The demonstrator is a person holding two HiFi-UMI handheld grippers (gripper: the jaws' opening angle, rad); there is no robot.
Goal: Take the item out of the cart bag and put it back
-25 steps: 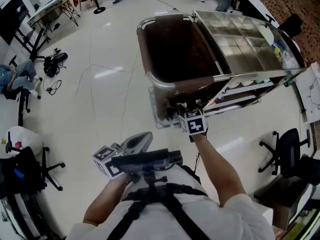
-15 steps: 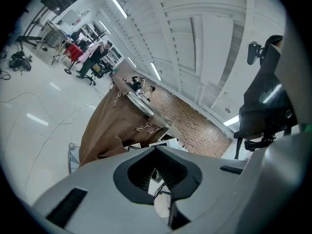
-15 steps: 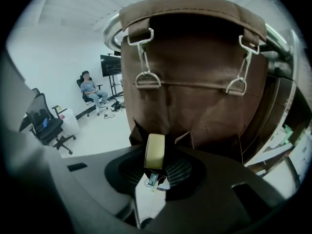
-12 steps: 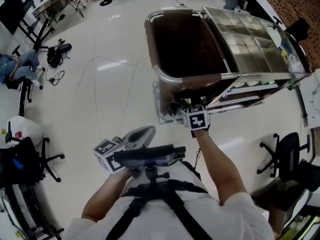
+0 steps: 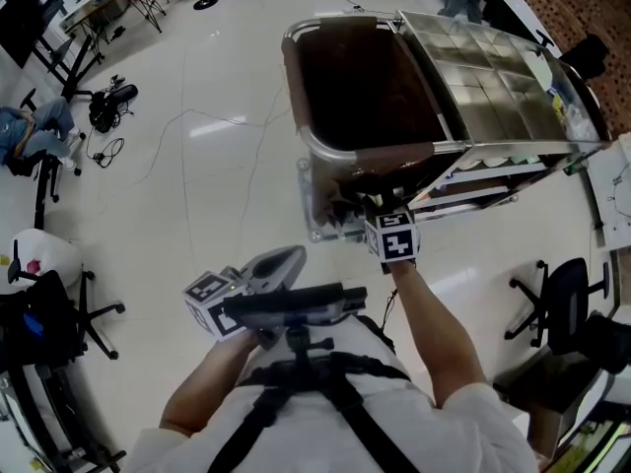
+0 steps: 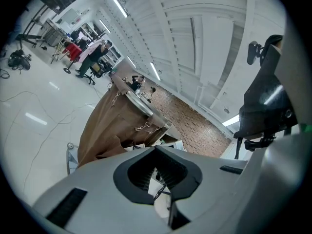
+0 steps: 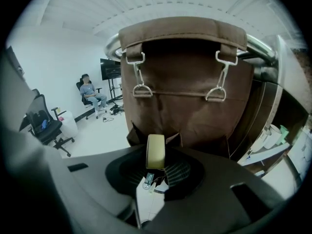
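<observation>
Scene: a person is standing at a cart (image 5: 493,87) that is carrying a brown cart bag (image 5: 389,156) on a metal frame, on a pale shiny floor (image 5: 197,166).
Right hand-held gripper: the right hand-held gripper (image 5: 367,213) is reaching out at arm's length toward the lower front of the bag. Its jaws are pinching a small cream item (image 7: 155,151), which is standing upright between them.
Where the item is: outside the bag, in the air just in front of the bag's front wall and below its rim. In the right gripper view, the brown fabric and its two strap clips (image 7: 139,89) are filling the background behind it.
Left hand-held gripper: the left hand-held gripper (image 5: 281,262) is hanging close to the person's chest, well apart from the cart. Its jaws are pressing together on nothing.
Step in hand: judging by how things are lying, the item is already out and the return to the bag is coming up.
Doing it well: the grip is sitting on the item's lower end, so keeping the squeeze steady is mattering most. The item is needing to rise clear above the padded rim before travelling forward over the dark opening, since the rim and clips could be knocking it loose.
Release: opening the jaws only once the item is well inside the bag's mouth looks safest.
Left side: it appears to be needing nothing here beyond keeping out of the way.
</observation>
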